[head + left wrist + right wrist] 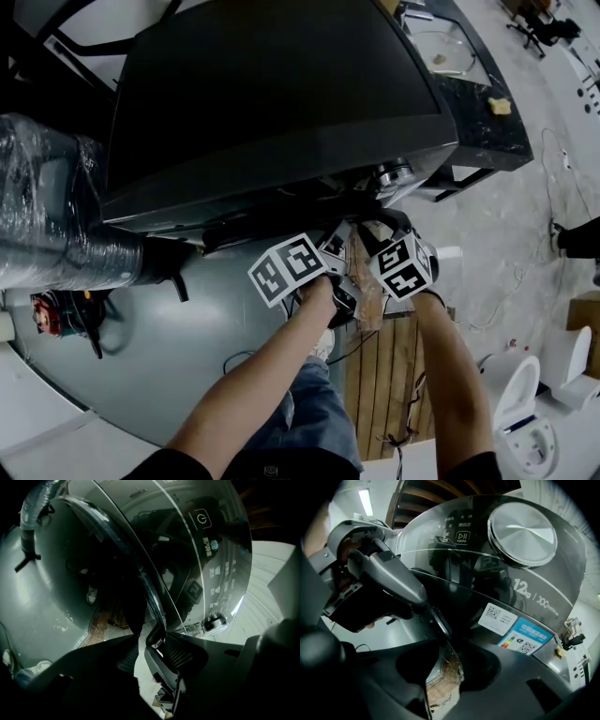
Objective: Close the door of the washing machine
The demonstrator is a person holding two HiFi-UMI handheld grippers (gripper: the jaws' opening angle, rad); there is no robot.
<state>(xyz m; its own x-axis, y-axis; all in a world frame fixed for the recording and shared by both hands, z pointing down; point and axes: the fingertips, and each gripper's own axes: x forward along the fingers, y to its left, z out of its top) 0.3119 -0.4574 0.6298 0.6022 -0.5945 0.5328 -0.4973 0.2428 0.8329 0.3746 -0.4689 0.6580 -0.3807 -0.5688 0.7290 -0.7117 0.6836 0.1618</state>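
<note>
The dark washing machine fills the head view from above. Both grippers are side by side under its front edge: my left gripper and my right gripper. In the left gripper view the door's dark curved rim runs down in front of the glossy control panel. Its lower end lies between the left gripper's spread jaws, apart from both pads. In the right gripper view the door edge reaches into the gap of the right gripper, which is open. The left gripper's grey finger lies along the rim.
A plastic-wrapped duct lies left of the machine, with cables on the grey floor. Wooden boards lie under the grippers. A black counter stands behind at right, and white toilets at lower right. A chrome dial sits on the panel.
</note>
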